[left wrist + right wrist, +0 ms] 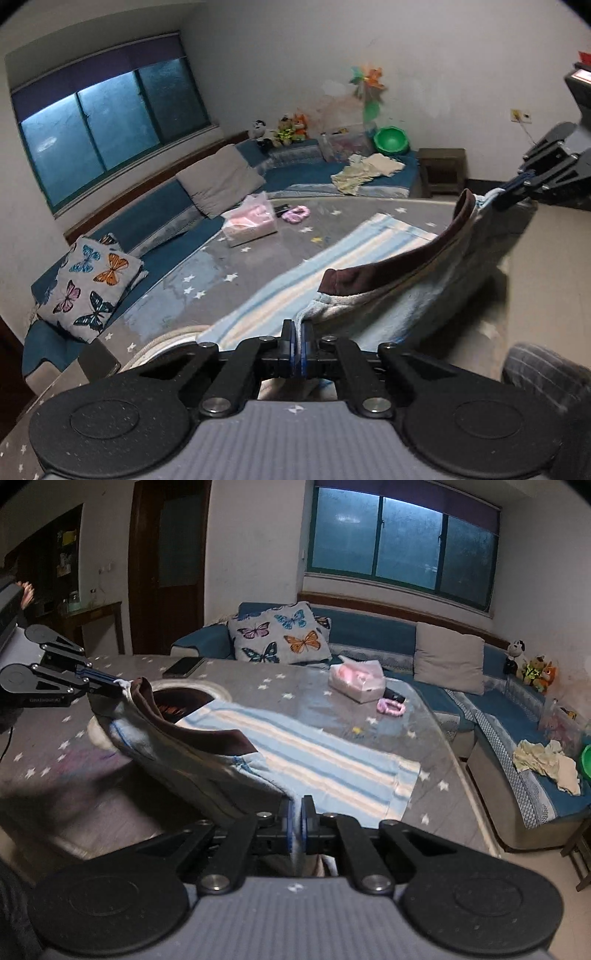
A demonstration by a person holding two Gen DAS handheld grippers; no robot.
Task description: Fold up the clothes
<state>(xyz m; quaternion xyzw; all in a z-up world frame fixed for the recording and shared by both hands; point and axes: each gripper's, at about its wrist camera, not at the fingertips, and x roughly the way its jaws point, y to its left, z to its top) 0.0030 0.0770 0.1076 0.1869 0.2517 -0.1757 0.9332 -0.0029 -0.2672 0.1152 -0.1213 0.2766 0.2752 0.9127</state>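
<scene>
With both the left gripper and right gripper clamped tight on the striped garment edge, keep it taut and level while folding over the table.

A dim room with pale walls. A dark window sits at twelve o'clock above a blue sofa; a wooden door at ten.

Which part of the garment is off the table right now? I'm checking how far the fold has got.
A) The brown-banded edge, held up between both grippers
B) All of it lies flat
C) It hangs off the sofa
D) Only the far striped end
A: the left gripper and right gripper each pinch the garment, lifting its brown-banded edge while the striped part lies on the table.
</scene>
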